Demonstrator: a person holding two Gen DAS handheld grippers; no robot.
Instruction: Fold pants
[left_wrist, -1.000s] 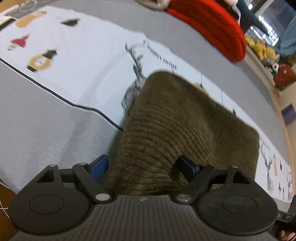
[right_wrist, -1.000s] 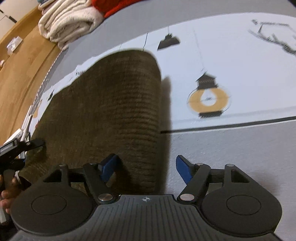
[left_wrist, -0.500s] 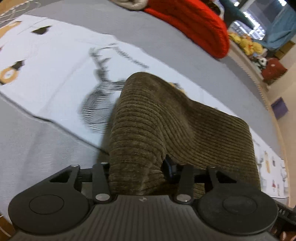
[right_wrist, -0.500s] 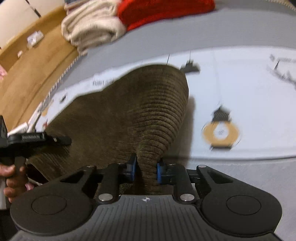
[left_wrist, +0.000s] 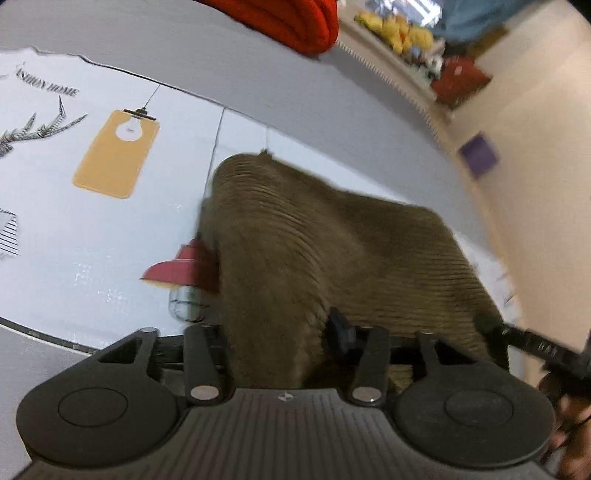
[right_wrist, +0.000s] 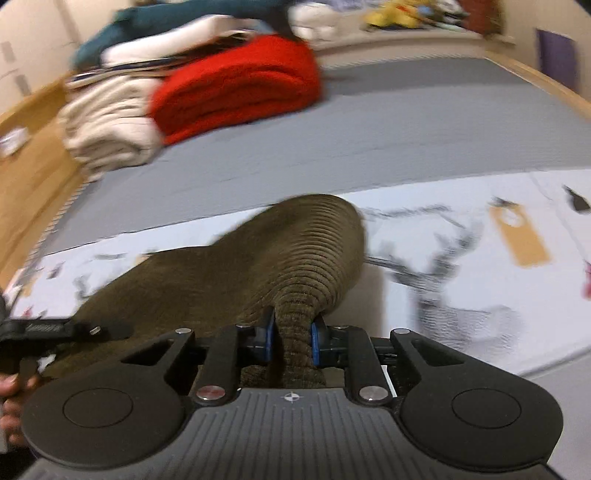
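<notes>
The brown corduroy pants (right_wrist: 295, 258) are pinched in a bunched edge between the narrow pads of the right gripper (right_wrist: 293, 341), while the left gripper (left_wrist: 275, 332), its jaws opening, is straddled around the adjoining edge, the cloth extending forward from both.

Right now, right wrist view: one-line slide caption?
Right gripper fingers pinch a bunched edge of brown corduroy pants above the printed white sheet.
</notes>
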